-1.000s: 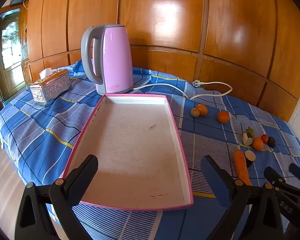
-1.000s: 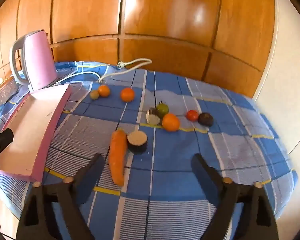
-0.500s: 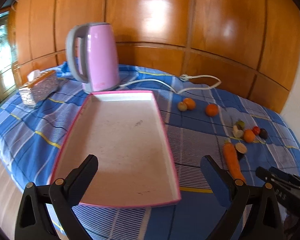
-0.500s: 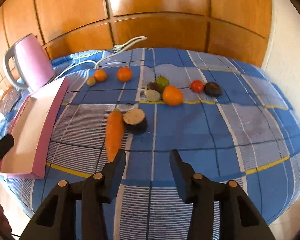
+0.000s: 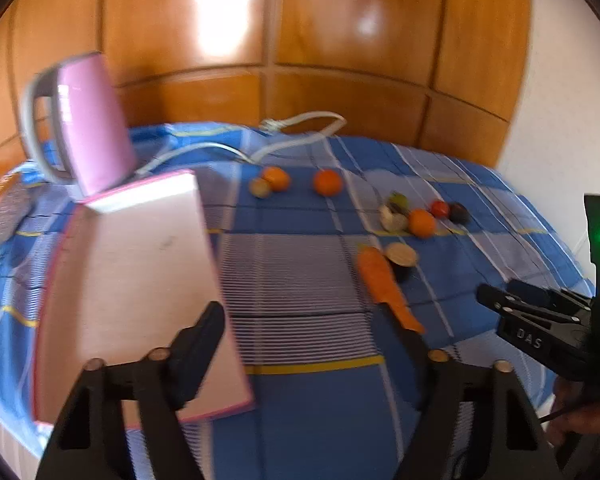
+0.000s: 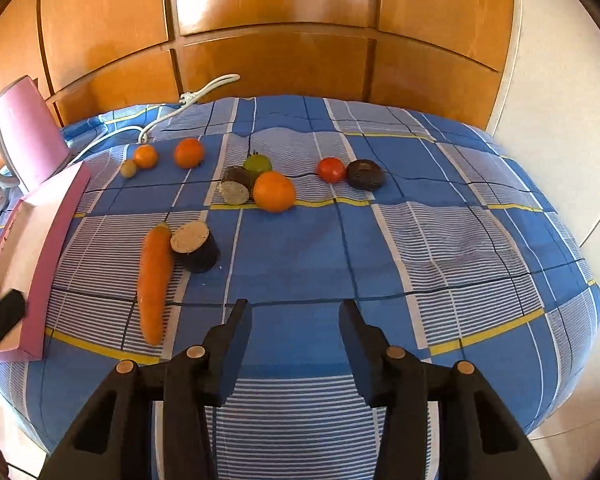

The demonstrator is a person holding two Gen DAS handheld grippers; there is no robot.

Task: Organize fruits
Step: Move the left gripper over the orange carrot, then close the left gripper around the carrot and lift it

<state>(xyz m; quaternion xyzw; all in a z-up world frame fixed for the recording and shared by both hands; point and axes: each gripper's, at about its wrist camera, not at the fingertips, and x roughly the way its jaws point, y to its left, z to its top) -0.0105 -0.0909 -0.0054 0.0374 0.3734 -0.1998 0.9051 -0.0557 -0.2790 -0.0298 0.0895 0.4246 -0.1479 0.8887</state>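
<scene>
Fruit is scattered over the blue checked cloth (image 6: 440, 240): an orange (image 6: 274, 191) mid-table, touching a cut dark piece (image 6: 235, 187), with a tomato (image 6: 331, 169) and a dark round fruit (image 6: 365, 175) to the right. Nearer, a carrot (image 6: 153, 280) is laid against a cut eggplant piece (image 6: 194, 246). The pink tray (image 5: 132, 280) is seen at the left, a pink kettle (image 5: 86, 130) beyond it. The right gripper (image 6: 295, 320) is held partly open and empty; the left gripper (image 5: 306, 332) is spread wide, empty.
</scene>
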